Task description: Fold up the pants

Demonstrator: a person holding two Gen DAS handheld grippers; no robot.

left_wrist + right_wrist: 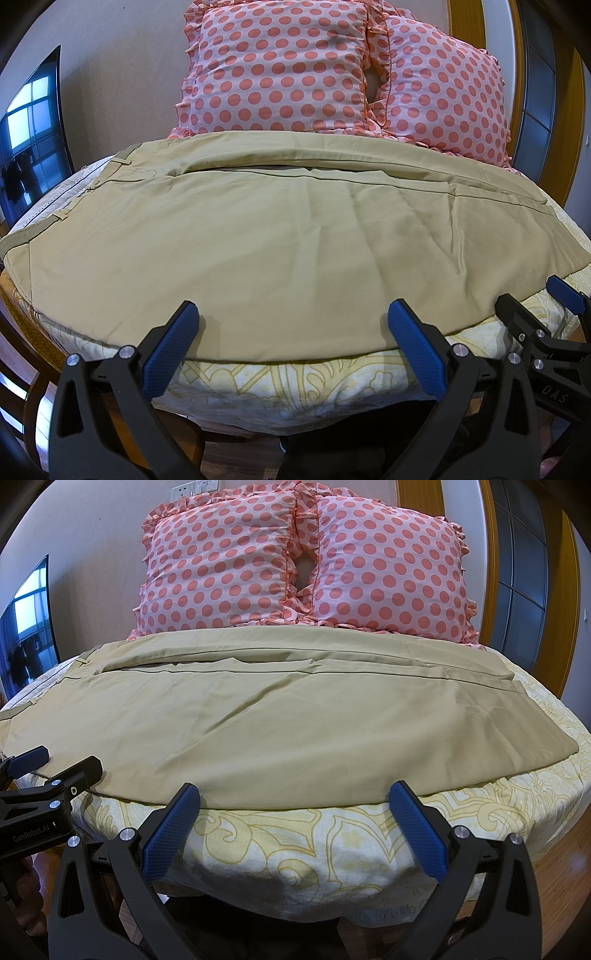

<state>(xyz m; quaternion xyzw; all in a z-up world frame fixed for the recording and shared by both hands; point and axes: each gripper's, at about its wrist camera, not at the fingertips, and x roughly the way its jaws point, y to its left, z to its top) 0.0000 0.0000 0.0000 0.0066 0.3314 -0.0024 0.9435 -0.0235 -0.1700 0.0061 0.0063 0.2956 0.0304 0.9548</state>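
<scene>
Khaki pants point(258, 236) lie flat across the bed, waistband at the left, leg hems at the right; they also show in the right wrist view point(280, 716). One leg lies folded over the other. My left gripper point(293, 314) is open and empty, its blue pads over the pants' near edge. My right gripper point(295, 794) is open and empty, just at the near edge. The right gripper also shows in the left wrist view point(532, 306), and the left gripper shows in the right wrist view point(59, 762).
Two pink polka-dot pillows point(280, 70) stand against the wall behind the pants. The bed has a yellow patterned sheet point(332, 845). A dark TV screen point(33, 125) stands at the left. A wooden door frame point(557, 602) is at the right.
</scene>
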